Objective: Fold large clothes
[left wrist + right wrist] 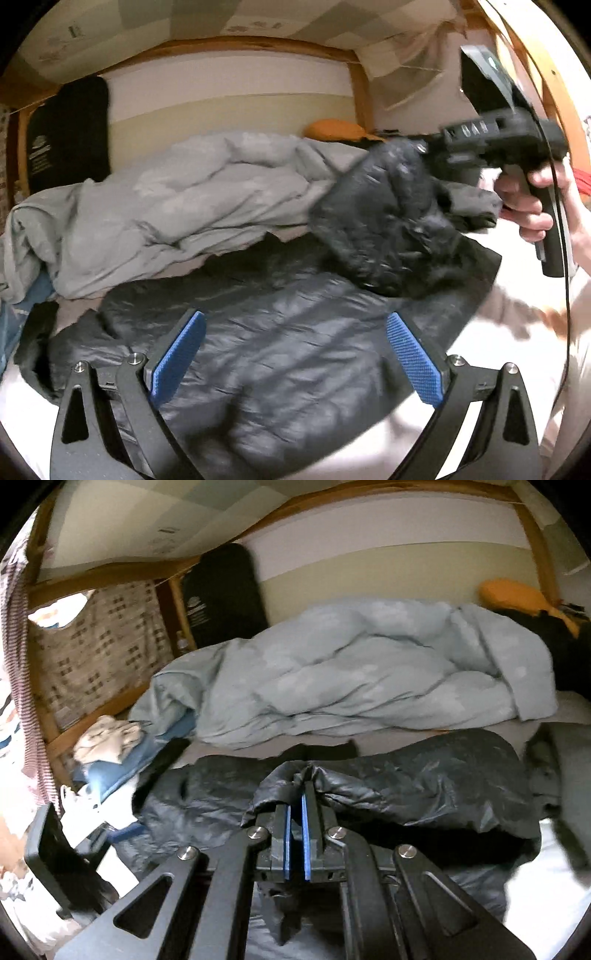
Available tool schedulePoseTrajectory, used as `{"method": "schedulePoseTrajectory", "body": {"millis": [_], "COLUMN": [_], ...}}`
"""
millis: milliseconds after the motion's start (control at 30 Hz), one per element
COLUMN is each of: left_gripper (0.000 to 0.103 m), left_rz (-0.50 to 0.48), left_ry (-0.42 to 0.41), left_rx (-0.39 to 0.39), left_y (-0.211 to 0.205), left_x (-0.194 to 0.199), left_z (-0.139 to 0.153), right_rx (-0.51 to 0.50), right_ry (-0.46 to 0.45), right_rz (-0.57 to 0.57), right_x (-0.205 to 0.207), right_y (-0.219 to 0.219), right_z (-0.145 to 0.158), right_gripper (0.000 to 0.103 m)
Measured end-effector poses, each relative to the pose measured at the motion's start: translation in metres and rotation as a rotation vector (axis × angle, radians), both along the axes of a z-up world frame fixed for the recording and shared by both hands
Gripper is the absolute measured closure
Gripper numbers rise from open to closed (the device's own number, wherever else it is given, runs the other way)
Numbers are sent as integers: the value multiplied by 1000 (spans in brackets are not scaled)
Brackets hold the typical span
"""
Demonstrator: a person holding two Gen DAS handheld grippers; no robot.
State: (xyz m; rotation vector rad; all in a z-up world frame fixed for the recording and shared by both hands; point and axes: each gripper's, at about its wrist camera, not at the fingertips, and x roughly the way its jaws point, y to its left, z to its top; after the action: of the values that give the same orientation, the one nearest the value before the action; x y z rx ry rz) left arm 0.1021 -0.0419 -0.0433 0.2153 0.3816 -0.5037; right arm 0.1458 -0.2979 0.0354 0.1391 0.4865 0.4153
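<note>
Right gripper (296,794) is clenched on a lifted fold of the black puffer jacket (258,332), which lies on the bed before a grey duvet (166,206); left gripper (295,354) gapes above it

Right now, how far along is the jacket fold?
Done: the black puffer jacket lies spread on the bed. In hand: the right tool is shut on a lifted part of it, raised above the body; the left tool hangs open over it. Left: laying that part down and the remaining folds.
</note>
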Motion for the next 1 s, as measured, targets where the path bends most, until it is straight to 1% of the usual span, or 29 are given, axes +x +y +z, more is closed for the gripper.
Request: {"method": "schedulePoseTrajectory", "body": {"millis": [133,167,233,267,333,367,433,467,567,700,767,833,867,900,967,1000], "left_gripper": [5,5,5,5,5,5,5,5,5,5,5,5,8,14,22,25], "left_rz": [-26,-23,-13,-3,13,18,30,29,1,-51,-64,-53,-53,-39,21,33], "left_ry": [17,14,18,23,32,38,38,38,33,10,14,40,46,34,3,8], "left_rx": [29,37,46,45,43,45,53,55,58,80,56,26,33,59,153,166], "left_y": [-10,-11,-11,-11,-9,-8,-10,-9,-14,-29,-37,-46,-52,-57,-66,-64], "left_x": [-5,-5,-4,-3,0,1,1,0,-5,-14,-14,-11,-8,-8,-3,0], "left_z": [-9,-10,-12,-12,-14,-14,-14,-14,-13,-15,-16,-16,-16,-17,-20,-20], "right_rx": [81,82,30,-2,-102,-165,-254,-263,-218,-212,-218,-197,-178,-172,-172,-172], "right_ry": [-49,-66,-86,-82,-31,-1,38,52,67,6,-3,-17,-19,-10,-3,-20], "right_rz": [10,5,-31,-50,-102,-131,-192,-201,-185,-183,-167,-191,-180,-157,-119,-121], "right_x": [-18,-22,-27,-26,-20,-17,-14,-13,-19,-31,-31,-35,-36,-36,-39,-43], "right_y": [10,12,15,16,17,19,22,21,17,17,20,22,26,28,36,38], "right_z": [1,3,3,3,-3,-7,-16,-20,-23,-13,-7,-7,-7,-9,-10,-10], "right_gripper": [99,98,95,82,21,18,19,19,19,19,19,19,19,19,18,18]}}
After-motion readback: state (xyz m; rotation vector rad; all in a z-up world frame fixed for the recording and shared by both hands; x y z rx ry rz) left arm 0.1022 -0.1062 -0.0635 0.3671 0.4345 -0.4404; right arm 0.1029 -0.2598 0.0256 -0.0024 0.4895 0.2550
